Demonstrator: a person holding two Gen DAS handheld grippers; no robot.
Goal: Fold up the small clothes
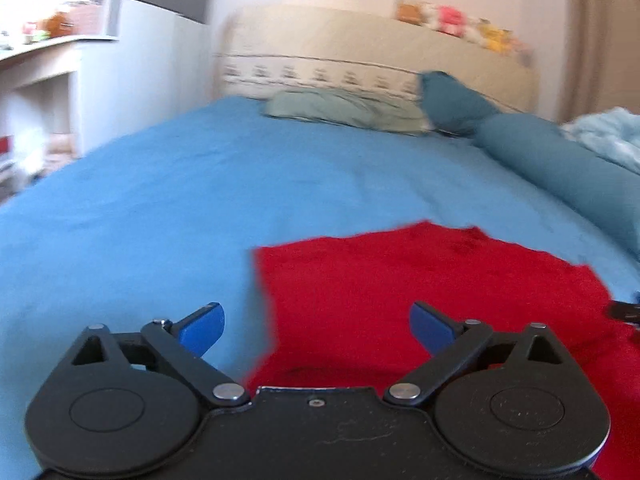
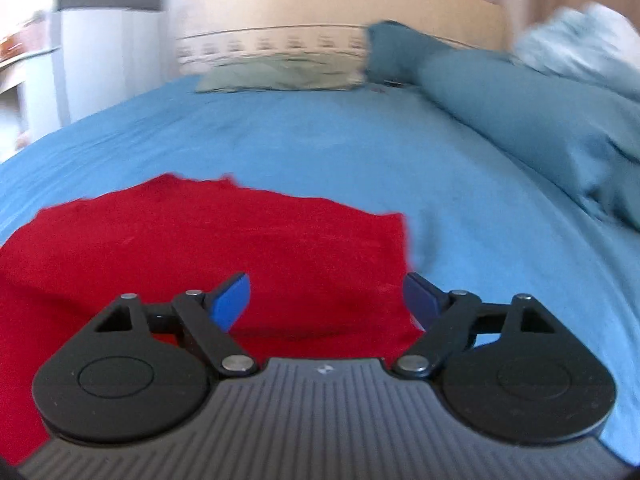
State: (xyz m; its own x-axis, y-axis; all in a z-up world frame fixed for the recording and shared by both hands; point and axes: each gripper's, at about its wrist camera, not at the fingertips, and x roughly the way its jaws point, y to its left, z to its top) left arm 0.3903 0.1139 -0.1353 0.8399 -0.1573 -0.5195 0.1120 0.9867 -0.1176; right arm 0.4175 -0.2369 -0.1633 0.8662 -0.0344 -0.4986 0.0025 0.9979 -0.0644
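Observation:
A small red garment [image 1: 420,292] lies flat on the blue bed sheet [image 1: 168,208]. In the left wrist view my left gripper [image 1: 316,330] is open and empty over the garment's near left edge, its left fingertip above the sheet. In the right wrist view the same red garment [image 2: 208,248] fills the lower left. My right gripper [image 2: 326,300] is open and empty over the garment's near right edge, its right fingertip at the border with the blue sheet [image 2: 400,152]. A dark bit of the right gripper [image 1: 626,312] shows at the left view's right edge.
A pale green pillow [image 1: 348,110] and a teal pillow [image 1: 452,100] lie at the headboard [image 1: 360,52]. A rolled teal duvet [image 2: 532,120] runs along the bed's right side. White shelves [image 1: 48,80] stand left of the bed.

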